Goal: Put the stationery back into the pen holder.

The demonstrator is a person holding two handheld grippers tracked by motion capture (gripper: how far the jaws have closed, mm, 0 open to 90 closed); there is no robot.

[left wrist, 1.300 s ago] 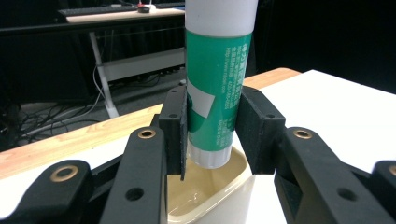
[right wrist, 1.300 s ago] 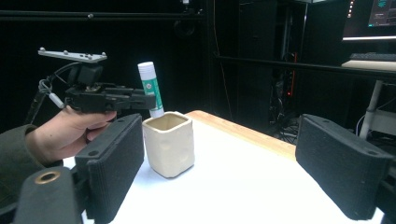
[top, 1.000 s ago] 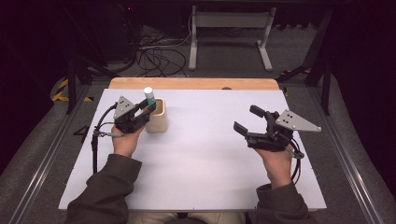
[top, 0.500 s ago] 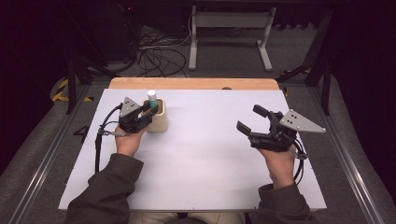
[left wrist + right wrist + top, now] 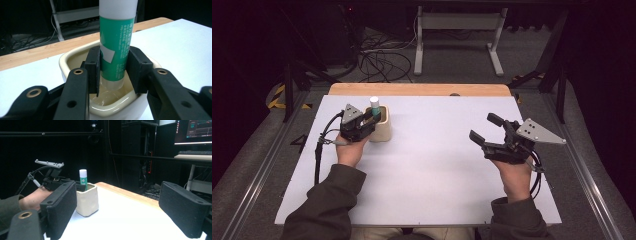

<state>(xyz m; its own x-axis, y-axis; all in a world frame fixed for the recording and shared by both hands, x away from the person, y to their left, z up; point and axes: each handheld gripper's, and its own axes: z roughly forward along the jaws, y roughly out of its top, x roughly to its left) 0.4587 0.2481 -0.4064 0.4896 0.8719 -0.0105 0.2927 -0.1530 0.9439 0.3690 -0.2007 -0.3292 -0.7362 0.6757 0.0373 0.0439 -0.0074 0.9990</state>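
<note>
A: Left gripper (image 5: 373, 116) first — clamped on green glue stick (image 5: 117, 47), both pads flat against label, stick upright, white cap on top.
B: Stick position?
A: Bottom end down inside cream cup (image 5: 382, 131), just above cup floor by left gripper view; contact with floor unclear. Cup at about 10 o'clock on white table (image 5: 437, 170), close to wooden strip (image 5: 422, 89) along far edge.
B: Jaw tips?
A: Dipped into cup mouth, either side of stick.
B: Right gripper (image 5: 488, 128)?
A: Spread wide, nothing between pads. Held above table around 3 o'clock, well apart from cup, aimed toward 10 o'clock.
B: Confirmed from right gripper view?
A: Yes. Cup (image 5: 86, 199) and stick (image 5: 83, 180) far off between spread jaws, left hand (image 5: 33, 199) just beside cup at 9 o'clock, grey plate above.
B: Background?
A: Cables and metal frame on floor at 12 o'clock, past table.
</note>
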